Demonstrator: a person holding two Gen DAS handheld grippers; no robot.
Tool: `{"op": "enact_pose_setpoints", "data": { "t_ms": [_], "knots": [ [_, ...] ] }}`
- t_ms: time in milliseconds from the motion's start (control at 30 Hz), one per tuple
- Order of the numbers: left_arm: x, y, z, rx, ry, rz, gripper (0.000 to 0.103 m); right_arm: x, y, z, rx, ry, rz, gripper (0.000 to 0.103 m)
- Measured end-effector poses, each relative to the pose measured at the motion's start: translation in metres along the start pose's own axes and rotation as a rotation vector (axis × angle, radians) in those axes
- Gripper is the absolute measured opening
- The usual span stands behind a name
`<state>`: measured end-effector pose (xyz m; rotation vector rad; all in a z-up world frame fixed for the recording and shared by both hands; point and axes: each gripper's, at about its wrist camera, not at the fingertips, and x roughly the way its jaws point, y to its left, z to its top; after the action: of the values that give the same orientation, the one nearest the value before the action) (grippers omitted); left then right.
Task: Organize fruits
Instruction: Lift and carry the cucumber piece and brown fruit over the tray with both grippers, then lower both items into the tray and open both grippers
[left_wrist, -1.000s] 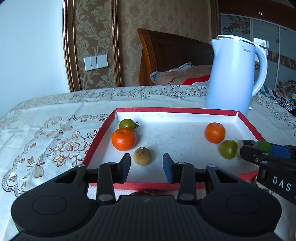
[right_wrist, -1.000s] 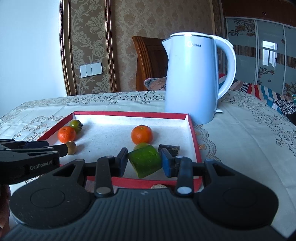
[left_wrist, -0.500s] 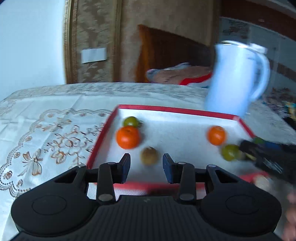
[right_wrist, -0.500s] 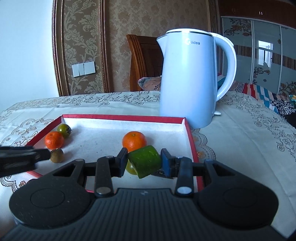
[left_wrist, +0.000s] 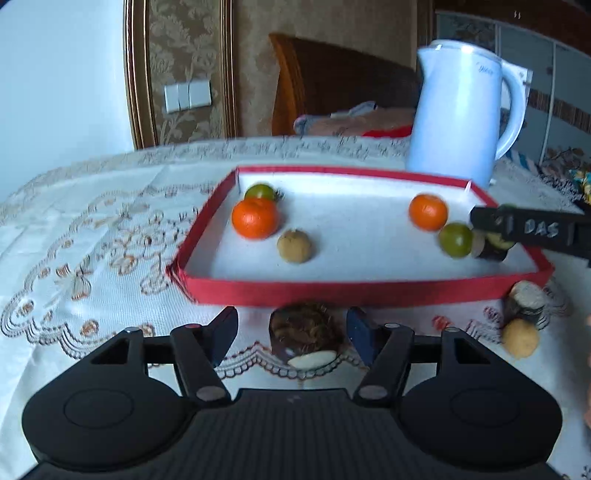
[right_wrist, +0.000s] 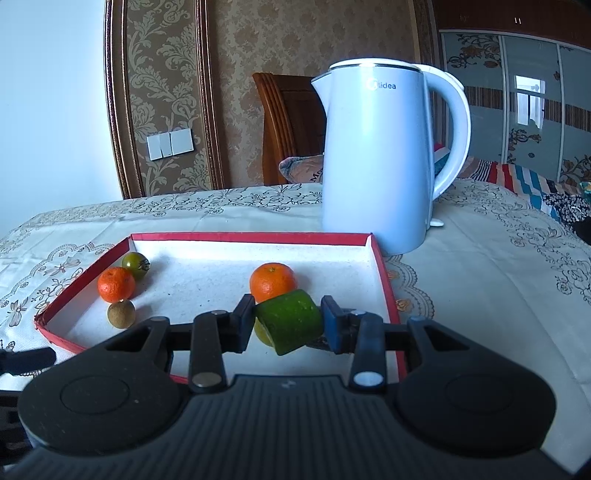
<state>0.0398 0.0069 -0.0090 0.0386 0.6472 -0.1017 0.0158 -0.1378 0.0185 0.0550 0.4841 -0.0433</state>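
You had the right gripper (right_wrist: 288, 323) clamped on a green chunk (right_wrist: 289, 320), its fingers (right_wrist: 243, 322) pressed to either side so the piece hung tilted between them, over the near right part of the red tray (right_wrist: 384, 280); that looked like a carry in hand, with the piece held over the tray so it could be set down among the fruit already there. The chunk was a short, thick cylinder with bright green skin and a flat cut end turned down and toward you. Just beyond the fingers sat an orange (right_wrist: 272, 281), and a yellow-green fruit (right_wrist: 263, 332) showed low behind the left finger. Your left gripper (left_wrist: 291, 338) stood open, its fingers (left_wrist: 223, 334) spread well apart on either side of a brown piece (left_wrist: 304, 332) that lay on the counter (left_wrist: 92, 236) just short of the tray's near wall; nothing touched it, so you seemed to be lining up a grasp. That piece was dark, rough and hairy, with a pale cut face toward the camera. Beyond the left fingers the tray held a second orange (left_wrist: 255, 218) with a green tomato (left_wrist: 260, 191) behind it and a small tan fruit (left_wrist: 294, 246) in front. Off to the right of the fingers, outside the tray, lay a pale yellow ball (left_wrist: 520, 338) and another cut piece (left_wrist: 526, 301), so some sorting was left. A kettle (right_wrist: 380, 155) stood behind the tray.
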Motion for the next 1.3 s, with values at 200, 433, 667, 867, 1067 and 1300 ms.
{"op": "enact_pose_setpoints", "data": {
  "t_ms": [200,433,667,867,1067,1300],
  "knots": [
    [0.002,-0.001,-0.002,0.013,0.001,0.001,0.042,-0.002,-0.001,-0.001,0.007,-0.005,0.007,0.036],
    [-0.006,-0.005,-0.001,0.041,-0.024,-0.004,0.042,-0.001,0.0,-0.002,0.005,-0.001,0.012,0.036],
    [-0.022,-0.009,0.018,0.04,-0.098,-0.023,0.042,-0.004,0.0,0.002,0.001,-0.017,0.0,0.036],
    [0.0,-0.015,0.045,0.018,-0.097,-0.003,0.042,0.004,0.002,0.011,-0.027,-0.023,-0.033,0.036],
    [0.026,-0.021,0.064,0.013,-0.104,0.026,0.042,0.031,-0.009,0.023,0.001,0.011,-0.072,0.036],
    [0.061,-0.023,0.075,0.002,-0.069,0.061,0.042,0.065,-0.018,0.028,0.008,0.067,-0.118,0.036]
  ]
}}
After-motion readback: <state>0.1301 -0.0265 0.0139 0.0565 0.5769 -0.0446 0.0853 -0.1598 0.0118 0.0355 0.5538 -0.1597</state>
